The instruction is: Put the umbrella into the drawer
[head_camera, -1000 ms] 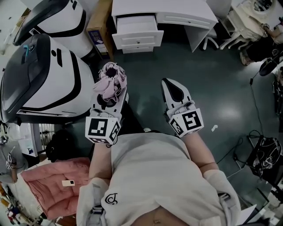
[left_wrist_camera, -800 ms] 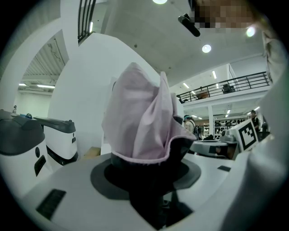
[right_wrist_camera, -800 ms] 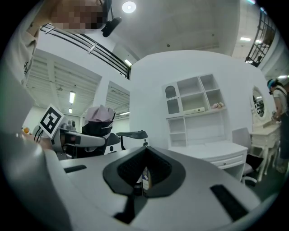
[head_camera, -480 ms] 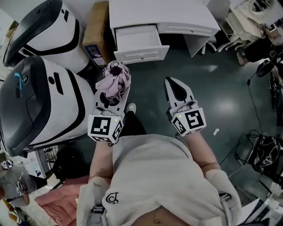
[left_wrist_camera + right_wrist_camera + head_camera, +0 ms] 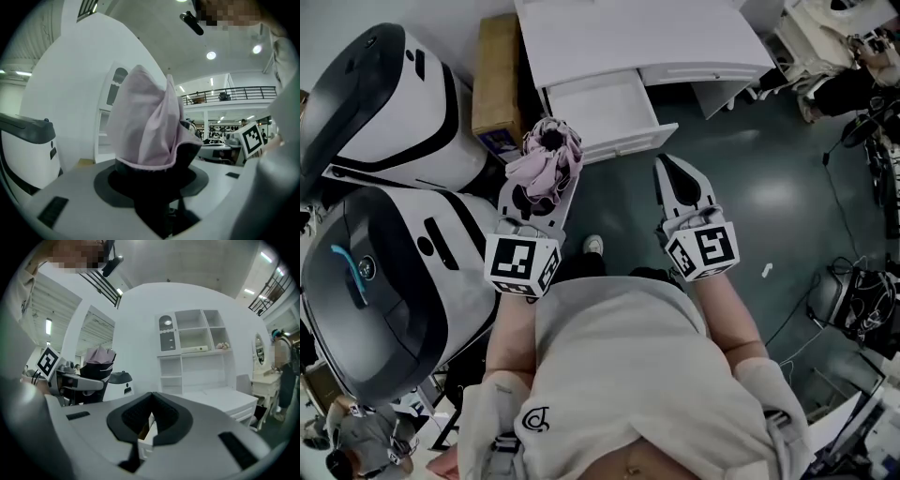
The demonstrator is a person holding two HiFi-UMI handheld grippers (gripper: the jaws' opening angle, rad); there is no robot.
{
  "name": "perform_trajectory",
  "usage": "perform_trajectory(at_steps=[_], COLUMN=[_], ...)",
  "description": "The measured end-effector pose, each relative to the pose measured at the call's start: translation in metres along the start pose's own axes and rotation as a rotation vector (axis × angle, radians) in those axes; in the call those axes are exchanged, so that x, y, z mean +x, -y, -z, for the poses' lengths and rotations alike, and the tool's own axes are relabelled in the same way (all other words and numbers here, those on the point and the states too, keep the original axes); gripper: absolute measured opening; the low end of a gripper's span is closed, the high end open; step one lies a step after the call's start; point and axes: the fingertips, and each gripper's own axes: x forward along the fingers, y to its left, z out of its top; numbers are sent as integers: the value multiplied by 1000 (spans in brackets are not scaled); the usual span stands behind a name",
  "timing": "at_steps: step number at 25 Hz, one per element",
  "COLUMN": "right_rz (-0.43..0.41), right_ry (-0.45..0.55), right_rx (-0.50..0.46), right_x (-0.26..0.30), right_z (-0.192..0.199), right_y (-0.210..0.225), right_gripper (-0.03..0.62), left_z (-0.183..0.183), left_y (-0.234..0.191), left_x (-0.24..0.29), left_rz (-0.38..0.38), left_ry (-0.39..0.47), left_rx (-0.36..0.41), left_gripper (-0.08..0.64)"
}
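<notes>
A folded pink umbrella (image 5: pixel 546 161) with a dark core stands up between the jaws of my left gripper (image 5: pixel 542 187), which is shut on it. In the left gripper view its pink cloth (image 5: pixel 146 125) fills the middle above the black lower part, with my left gripper (image 5: pixel 157 187) clamped on it. The white desk's (image 5: pixel 628 37) top drawer (image 5: pixel 605 111) is pulled out, just ahead of the umbrella. My right gripper (image 5: pixel 675 173) is held level beside the left one, its jaws shut with nothing in them, as the right gripper view (image 5: pixel 151 414) shows. There the umbrella (image 5: pixel 99 357) appears at left.
Two big white-and-black machines (image 5: pixel 384 112) (image 5: pixel 384 300) stand at the left. A cardboard box (image 5: pixel 495 84) sits between them and the desk. Cables and gear (image 5: pixel 853 300) lie at the right. A shelf hutch (image 5: pixel 197 348) rises behind the desk.
The desk and its open drawer have come much closer in the head view. Both grippers moved forward toward it, with the umbrella still in the left one.
</notes>
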Motion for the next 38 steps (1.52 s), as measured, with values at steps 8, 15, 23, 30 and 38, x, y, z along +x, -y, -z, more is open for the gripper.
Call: perform_trajectory(at_steps=[8, 15, 23, 30, 38], right_rz=[39, 4, -60, -86, -83], right_ry=[0, -5, -1, -38, -98], right_rx=[-39, -22, -70, -105, -59], right_x=[51, 106, 172, 202, 230], right_z=[-1, 1, 38, 84, 134], right_y=[25, 69, 110, 145, 192], right_gripper=[6, 6, 6, 6, 6], left_z=[18, 36, 122, 225, 306], left_y=[-36, -53, -80, -86, -86], left_x=[64, 135, 212, 270, 334], left_rz=[43, 35, 78, 119, 212], left_ry=[-80, -152, -279, -451, -631], left_rx=[-27, -9, -7, -24, -82], left_gripper=[225, 224, 224, 224, 224])
